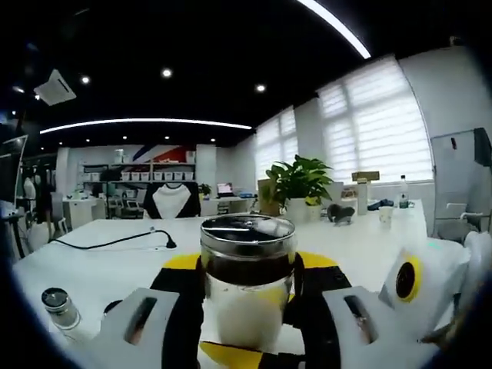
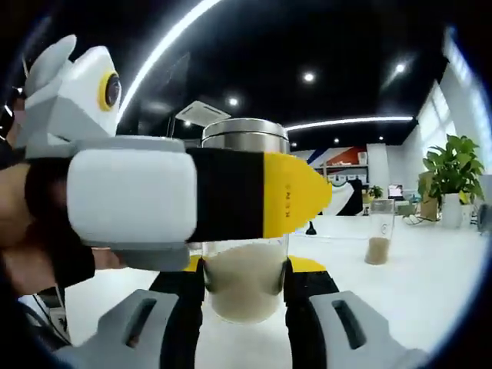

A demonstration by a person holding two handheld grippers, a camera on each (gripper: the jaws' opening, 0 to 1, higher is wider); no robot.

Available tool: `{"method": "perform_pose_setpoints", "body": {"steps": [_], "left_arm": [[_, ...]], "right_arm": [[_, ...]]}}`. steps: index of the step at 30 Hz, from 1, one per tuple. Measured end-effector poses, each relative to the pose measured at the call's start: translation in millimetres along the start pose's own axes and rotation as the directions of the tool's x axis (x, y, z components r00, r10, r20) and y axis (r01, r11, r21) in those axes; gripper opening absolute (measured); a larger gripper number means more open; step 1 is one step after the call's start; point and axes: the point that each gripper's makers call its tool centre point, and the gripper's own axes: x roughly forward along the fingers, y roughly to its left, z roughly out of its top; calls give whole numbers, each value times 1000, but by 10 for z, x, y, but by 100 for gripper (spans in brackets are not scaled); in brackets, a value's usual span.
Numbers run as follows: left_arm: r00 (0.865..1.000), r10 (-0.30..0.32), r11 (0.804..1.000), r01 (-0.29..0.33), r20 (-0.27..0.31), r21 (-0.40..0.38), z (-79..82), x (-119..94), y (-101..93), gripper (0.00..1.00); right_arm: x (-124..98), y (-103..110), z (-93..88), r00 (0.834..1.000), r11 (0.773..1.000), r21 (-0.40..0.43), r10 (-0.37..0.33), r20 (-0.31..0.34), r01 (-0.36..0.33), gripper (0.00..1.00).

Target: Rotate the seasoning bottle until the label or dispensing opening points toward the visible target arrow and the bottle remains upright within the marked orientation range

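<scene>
The left gripper [image 1: 247, 319] pinches the seasoning bottle [image 1: 247, 280] between its black-and-yellow jaws, low on the glass body; in the right gripper view this same gripper comes in from the left and crosses the bottle's upper half. The bottle stands upright above the white worktop [image 1: 100, 269], whether resting on it or lifted I cannot tell. Its long axis runs vertical, metal lid on top, pale powder filling the lower part. No label, dispensing opening or target arrow can be made out, so which way the bottle faces is unclear.

The right gripper [image 2: 246, 307] also has its jaws pressed against the glass at the powder level, from another side.

Judging by this double hold, the step in hand is the turn itself. To do it well, one gripper should probably loosen while the other twists about the vertical axis, keeping the lid level. Turn in small stages and regrip, since smooth glass may slip or tip.

To the right in that view, a second small jar [image 2: 377, 231] stands well apart on the worktop.
</scene>
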Motion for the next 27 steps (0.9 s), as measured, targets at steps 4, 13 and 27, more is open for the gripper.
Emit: {"method": "perform_pose_setpoints", "body": {"steps": [4,13,27], "left_arm": [[998,54,997,-55,20,62,-17,-40,48,46],[998,-41,995,38,40,89,3,-37,-19,45],[954,-299,954,299,-4,14,-94,22,-190,45]], "right_arm": [[1,32,-9,1000,1000,7,-1,3,1,38],[-19,11,15,1000,999,32,30,2,-30,38],[-117,-13,19,982,979,83,187,-18,-184,39]]}}
